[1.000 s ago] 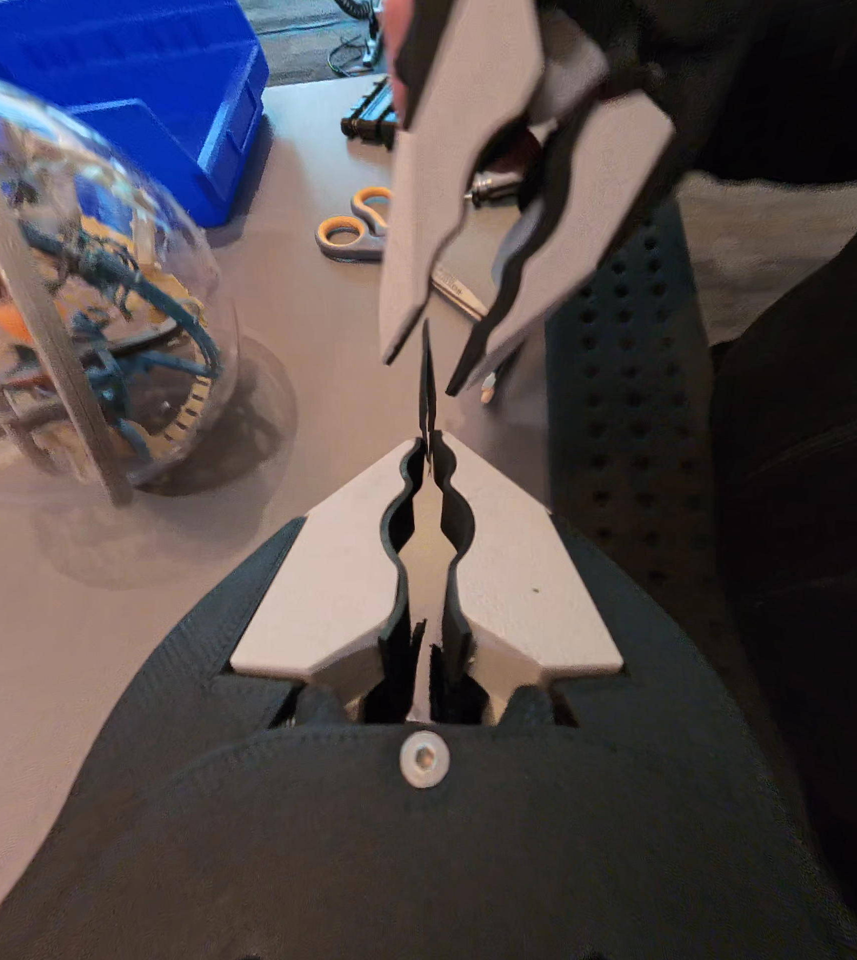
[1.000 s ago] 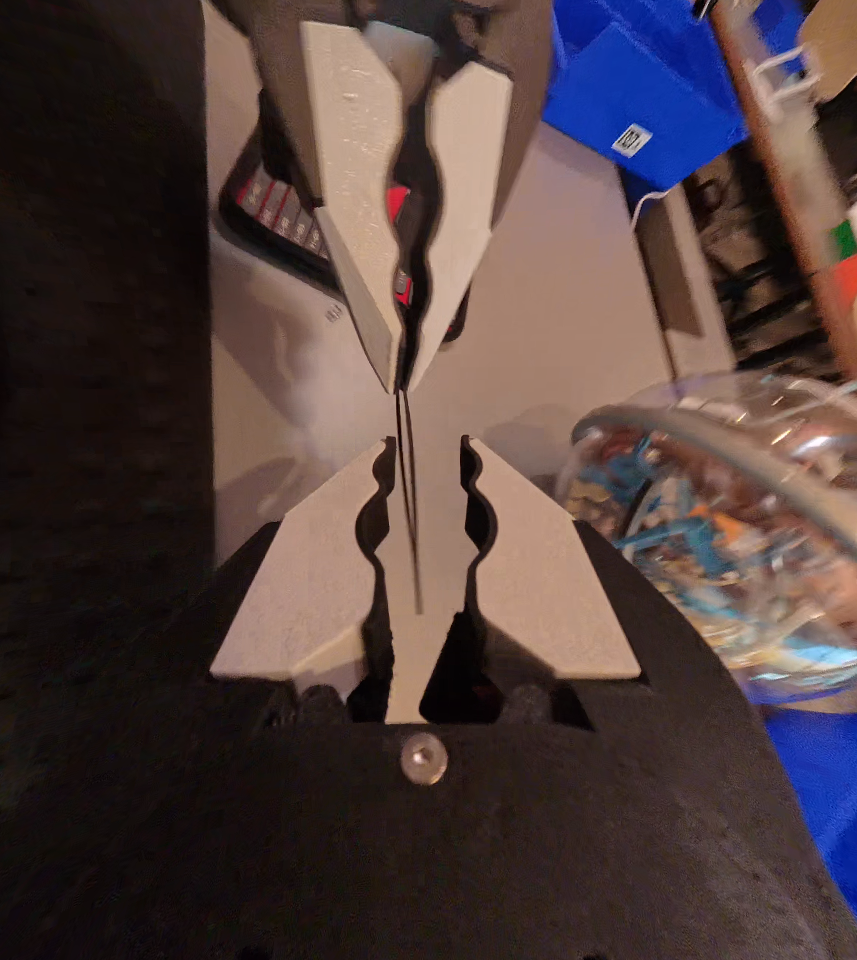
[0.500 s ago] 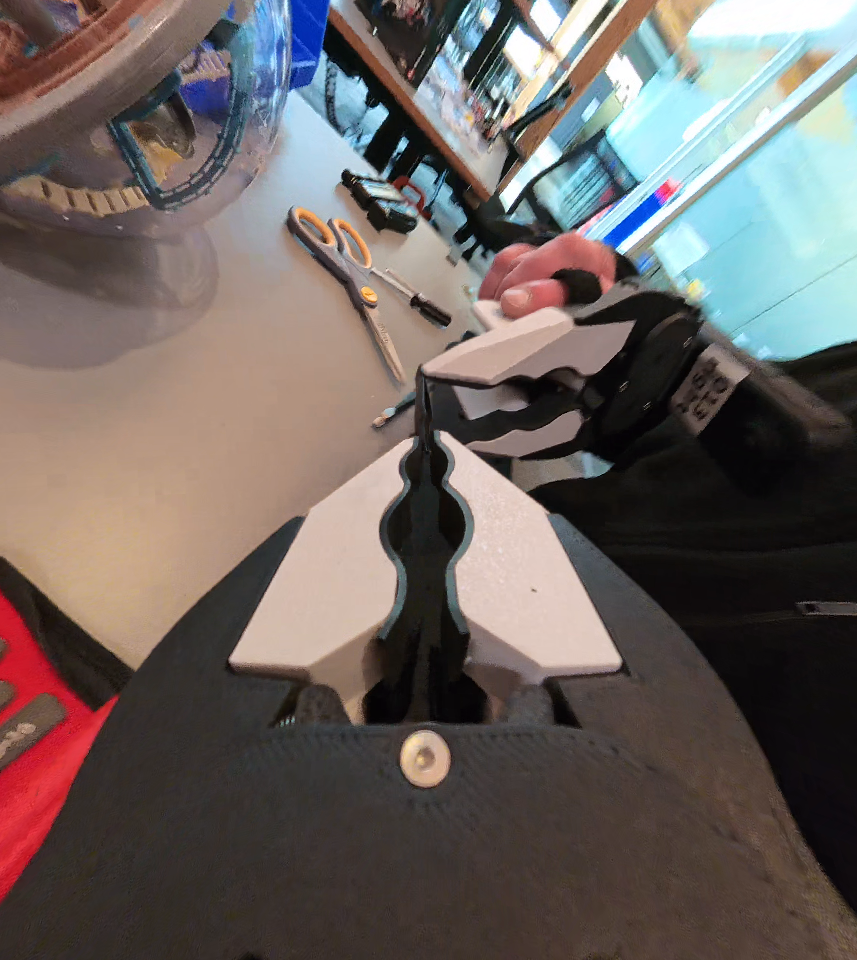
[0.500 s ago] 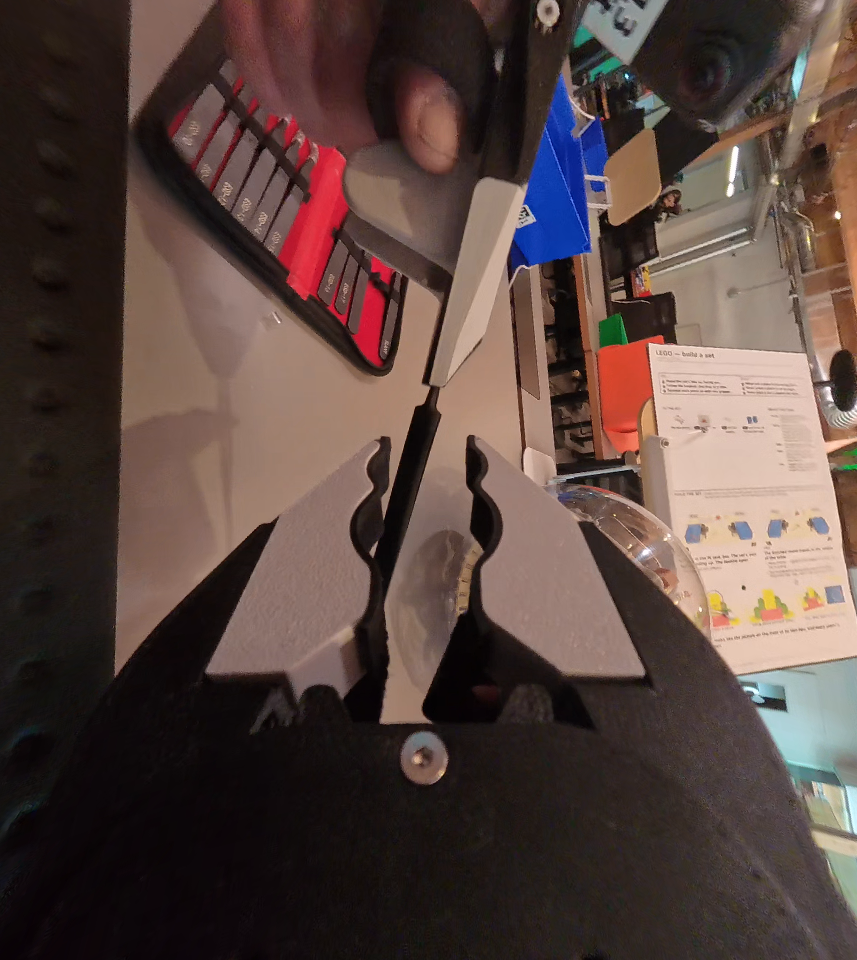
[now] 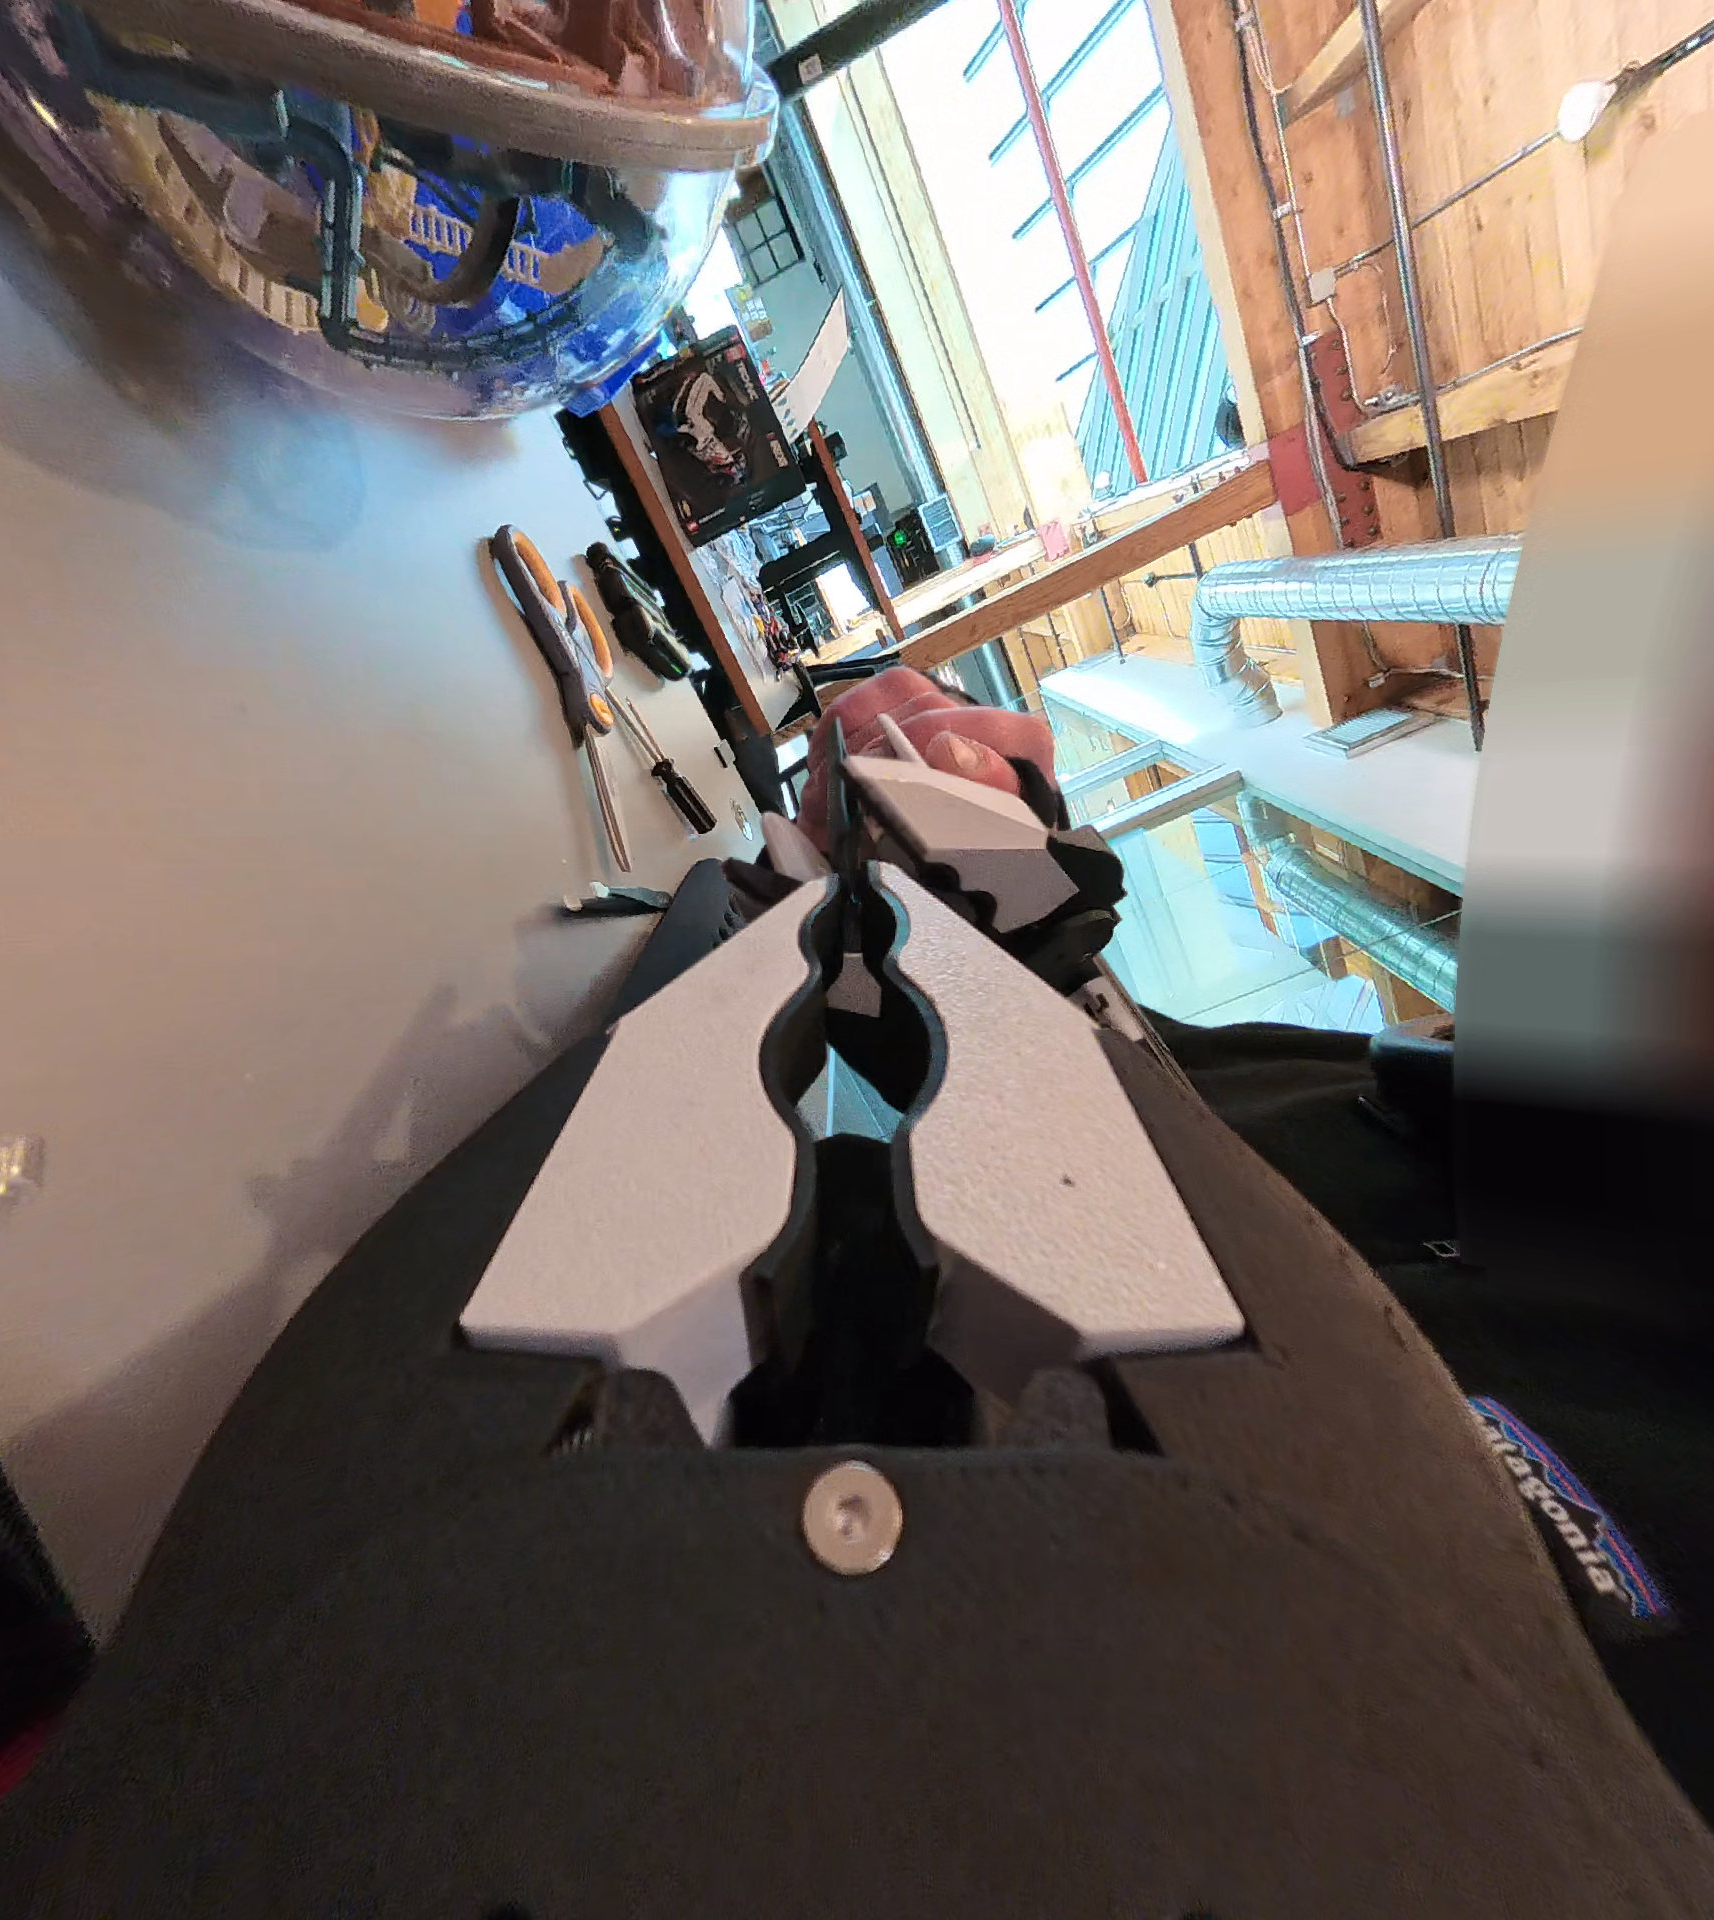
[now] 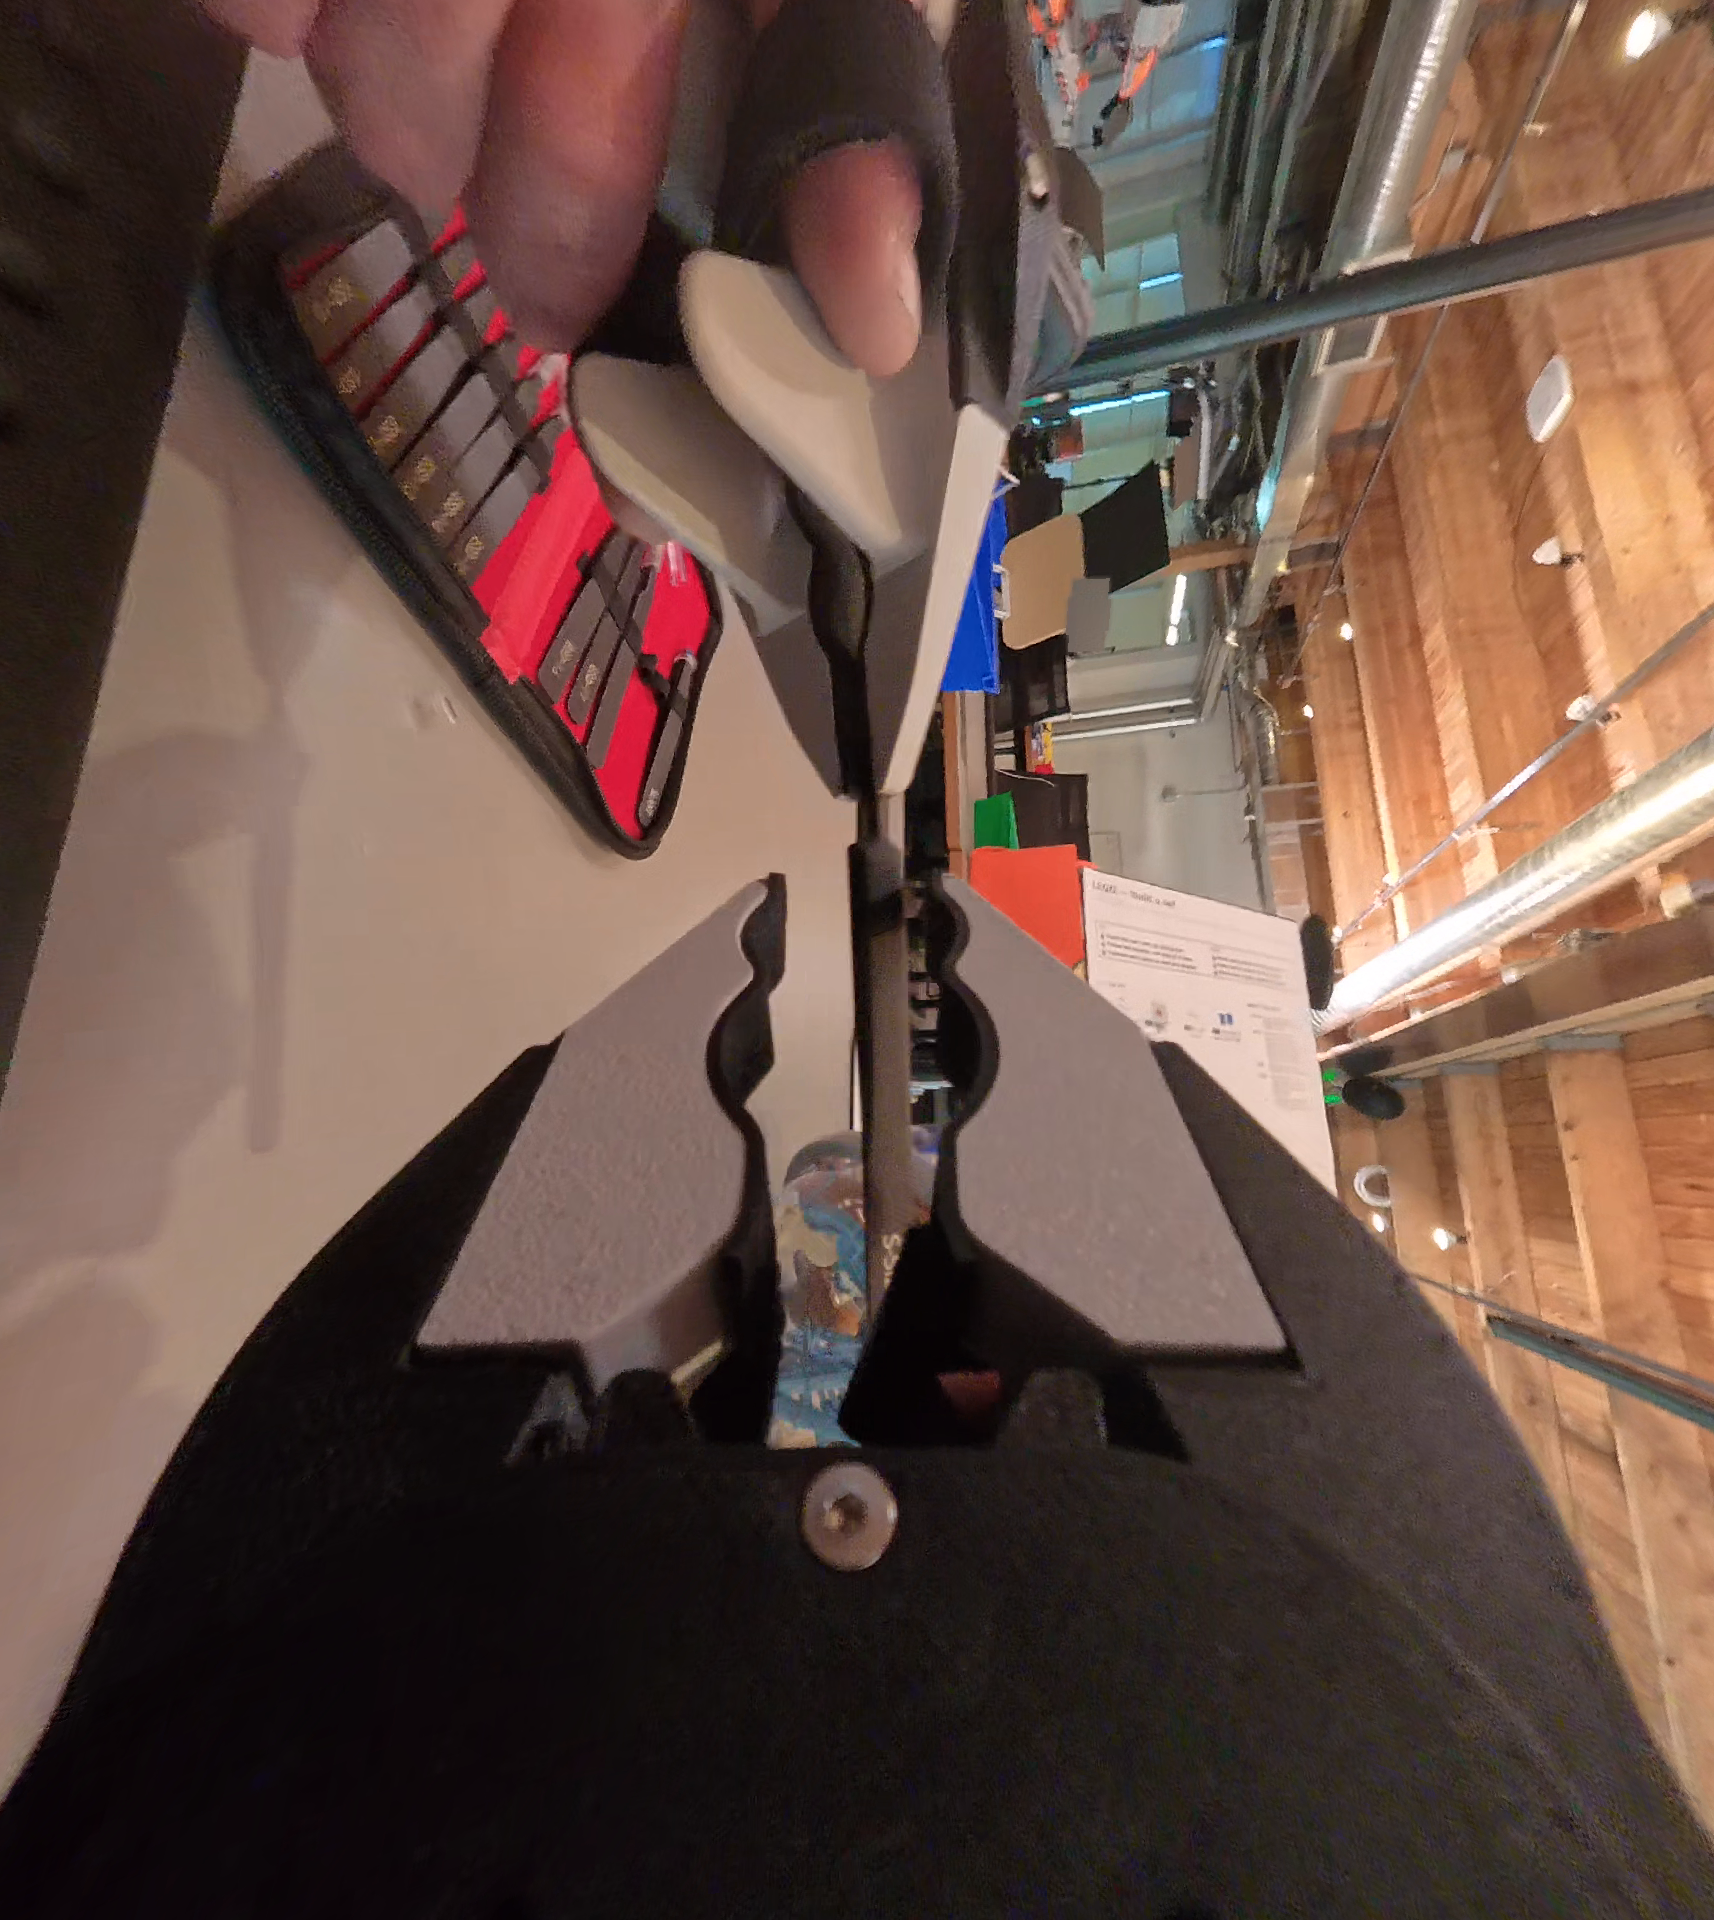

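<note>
Clearly the left gripper (image 5: 855, 883) was pinched tight on the end of a thin black strip (image 6: 882, 1049), its grey fingertips (image 5: 770, 935) meeting at the centre of the left wrist view. Seen from the right wrist view, that strip was flat, narrow and dark, matt along its length, and it ran from the closed tips in the upper middle of the frame down between the parted fingers of the right gripper (image 6: 863, 894). Those fingers stood well apart, with the strip in the gap nearer the right-hand finger; whether it touched that finger cannot be told. A hand (image 6: 562, 156) in a fingerless black glove filled the top of that frame. To its left on the pale table (image 6: 344, 935) lay a red-lined black case (image 6: 531, 582) holding a row of similar dark strips. In the left wrist view, a clear sphere (image 5: 396, 208) with coloured tracks inside sat at upper left, and orange-handled scissors (image 5: 567, 665) and a small screwdriver (image 5: 671, 779) lay at mid-frame beyond it.
</note>
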The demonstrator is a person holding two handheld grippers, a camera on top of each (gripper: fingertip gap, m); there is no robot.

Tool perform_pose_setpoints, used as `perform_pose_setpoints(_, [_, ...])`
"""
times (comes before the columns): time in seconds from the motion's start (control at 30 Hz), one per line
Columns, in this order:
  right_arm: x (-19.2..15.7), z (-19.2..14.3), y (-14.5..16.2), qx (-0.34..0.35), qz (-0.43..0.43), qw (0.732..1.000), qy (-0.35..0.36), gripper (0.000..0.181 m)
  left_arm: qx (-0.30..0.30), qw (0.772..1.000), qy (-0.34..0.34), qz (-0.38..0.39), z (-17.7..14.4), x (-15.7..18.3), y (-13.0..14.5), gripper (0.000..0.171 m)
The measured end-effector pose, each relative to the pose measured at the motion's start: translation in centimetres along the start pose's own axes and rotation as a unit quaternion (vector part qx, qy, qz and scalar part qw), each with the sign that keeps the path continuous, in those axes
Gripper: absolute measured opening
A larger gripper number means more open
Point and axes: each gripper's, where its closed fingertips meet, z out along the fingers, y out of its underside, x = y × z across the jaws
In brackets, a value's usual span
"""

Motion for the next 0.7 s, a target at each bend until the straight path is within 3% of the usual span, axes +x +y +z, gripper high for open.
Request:
perform_pose_setpoints(0.07, [-0.4,0.2,0.0,-0.001,-0.008,1.0,-0.008,0.024,0.007,1.0,0.002,-0.009,-0.4,-0.1,0.2,0.0])
perform_pose_setpoints(0.13, [-0.3,0.3,-0.1,-0.002,-0.015,1.0,-0.005,0.009,0.006,1.0,-0.003,-0.015,-0.5,-0.3,0.7,0.0])
perform_pose_setpoints(0.23, [-0.1,0.3,-0.2,0.003,-0.017,1.0,-0.012,0.005,0.021,0.999,0.014,-0.032,-0.6,-0.1,0.7,0.0])
perform_pose_setpoints(0.37, [-0.6,0.6,-0.2,0.002,0.052,0.996,-0.069,0.005,0.038,0.999,-0.004,-0.003,-1.1,-0.3,0.3,0.004])
perform_pose_setpoints(0.47, [-1.2,0.9,0.4,0.004,0.153,0.979,-0.138,0.005,0.057,0.994,-0.057,0.078,-2.2,-0.7,-0.5,0.029])
perform_pose_setpoints(0.53, [-1.8,1.0,0.6,0.011,0.219,0.957,-0.189,0.005,0.045,0.98,-0.093,0.169,-2.5,-0.3,-0.4,0.032])
perform_pose_setpoints(0.6, [-2.8,0.9,0.5,0.016,0.276,0.927,-0.253,0.005,0.009,0.931,-0.177,0.32,-2.7,-0.8,-0.3,0.037])
perform_pose_setpoints(0.63, [-2.9,0.8,0.4,0.02,0.303,0.913,-0.273,0.005,-0.012,0.895,-0.208,0.394,-2.6,-0.7,-0.2,0.039])
perform_pose_setpoints(0.7, [-3.6,0.6,0.2,0.023,0.358,0.872,-0.334,0.005,-0.053,0.804,-0.262,0.531,-2.5,-0.7,-0.2,0.043])
